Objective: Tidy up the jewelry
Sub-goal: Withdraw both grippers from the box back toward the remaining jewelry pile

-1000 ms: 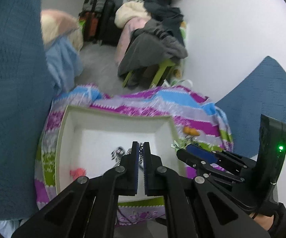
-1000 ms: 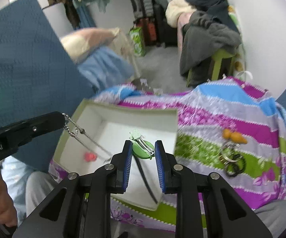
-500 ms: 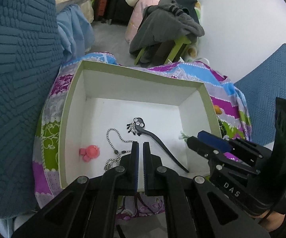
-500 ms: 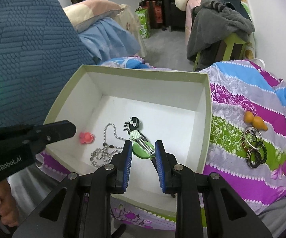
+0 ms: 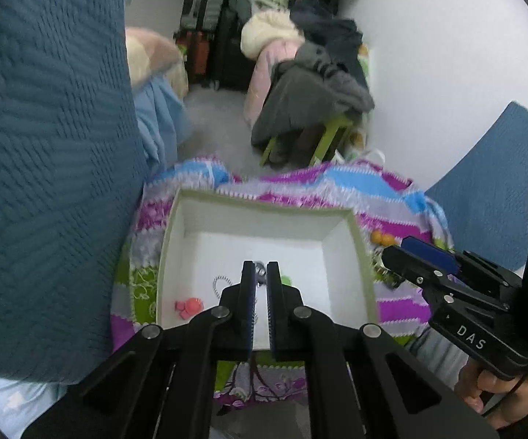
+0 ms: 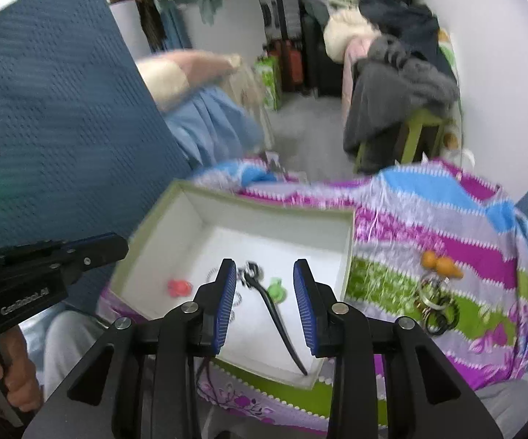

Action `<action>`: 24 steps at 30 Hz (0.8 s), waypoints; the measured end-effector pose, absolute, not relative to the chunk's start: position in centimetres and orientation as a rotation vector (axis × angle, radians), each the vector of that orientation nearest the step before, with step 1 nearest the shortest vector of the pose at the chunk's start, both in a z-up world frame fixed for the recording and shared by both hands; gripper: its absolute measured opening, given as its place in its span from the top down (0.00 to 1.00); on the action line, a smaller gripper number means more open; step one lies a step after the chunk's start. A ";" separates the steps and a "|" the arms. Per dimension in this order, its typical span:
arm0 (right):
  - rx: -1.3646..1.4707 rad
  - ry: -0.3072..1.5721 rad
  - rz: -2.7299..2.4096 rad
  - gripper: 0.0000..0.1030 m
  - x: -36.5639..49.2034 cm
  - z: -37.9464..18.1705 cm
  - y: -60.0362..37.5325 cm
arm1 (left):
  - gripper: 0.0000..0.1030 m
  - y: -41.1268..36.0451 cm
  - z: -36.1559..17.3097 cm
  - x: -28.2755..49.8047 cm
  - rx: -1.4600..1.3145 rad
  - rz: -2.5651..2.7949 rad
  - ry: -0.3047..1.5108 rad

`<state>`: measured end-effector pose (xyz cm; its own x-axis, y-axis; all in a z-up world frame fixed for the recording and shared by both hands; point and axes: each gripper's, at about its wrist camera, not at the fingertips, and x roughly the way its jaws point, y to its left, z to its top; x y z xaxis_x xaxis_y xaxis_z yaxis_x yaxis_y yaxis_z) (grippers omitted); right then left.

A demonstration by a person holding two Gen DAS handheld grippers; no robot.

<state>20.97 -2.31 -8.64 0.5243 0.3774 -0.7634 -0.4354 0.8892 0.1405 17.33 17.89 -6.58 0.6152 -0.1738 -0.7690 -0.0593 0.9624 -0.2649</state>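
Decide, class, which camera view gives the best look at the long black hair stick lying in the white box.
The right wrist view: the black hair stick lies unobstructed between the open right gripper fingers, visible from ornament to tip inside the box. In the left wrist view, the left gripper hides nearly all of it; only its ornament end peeks through.

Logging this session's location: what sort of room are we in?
Probably a lived-in bedroom: clothes heaped on a green stool, suitcases against the far wall, and the open box sitting on a bright striped cloth.
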 end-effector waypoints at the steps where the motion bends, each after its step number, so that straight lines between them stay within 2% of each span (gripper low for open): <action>1: -0.071 0.875 0.493 0.71 20.7 -7.6 -2.5 | 0.87 17.8 -5.6 16.9 -0.281 -0.054 0.889; 2: -0.071 0.862 0.496 0.71 20.5 -7.0 -2.6 | 0.72 17.8 -4.6 16.3 -0.289 -0.037 0.863; 3: -0.071 0.844 0.503 0.71 20.2 -6.1 -2.8 | 0.53 17.8 -3.6 15.6 -0.296 -0.022 0.832; 5: -0.073 0.808 0.515 0.71 19.6 -4.4 -3.2 | 0.44 17.6 -2.1 14.7 -0.299 -0.009 0.791; 11: -0.071 0.730 0.526 0.71 18.0 -1.0 -5.2 | 0.42 15.6 2.2 12.2 -0.282 0.003 0.721; 14: -0.068 0.695 0.525 0.71 17.2 0.6 -6.7 | 0.24 14.4 4.1 11.1 -0.280 0.004 0.676; 15: -0.067 0.684 0.525 0.71 17.0 1.1 -7.1 | 0.22 14.1 4.7 10.7 -0.281 0.000 0.660; 24: -0.071 0.595 0.521 0.71 15.2 3.9 -10.7 | 0.18 10.2 6.7 9.2 -0.269 -0.015 0.613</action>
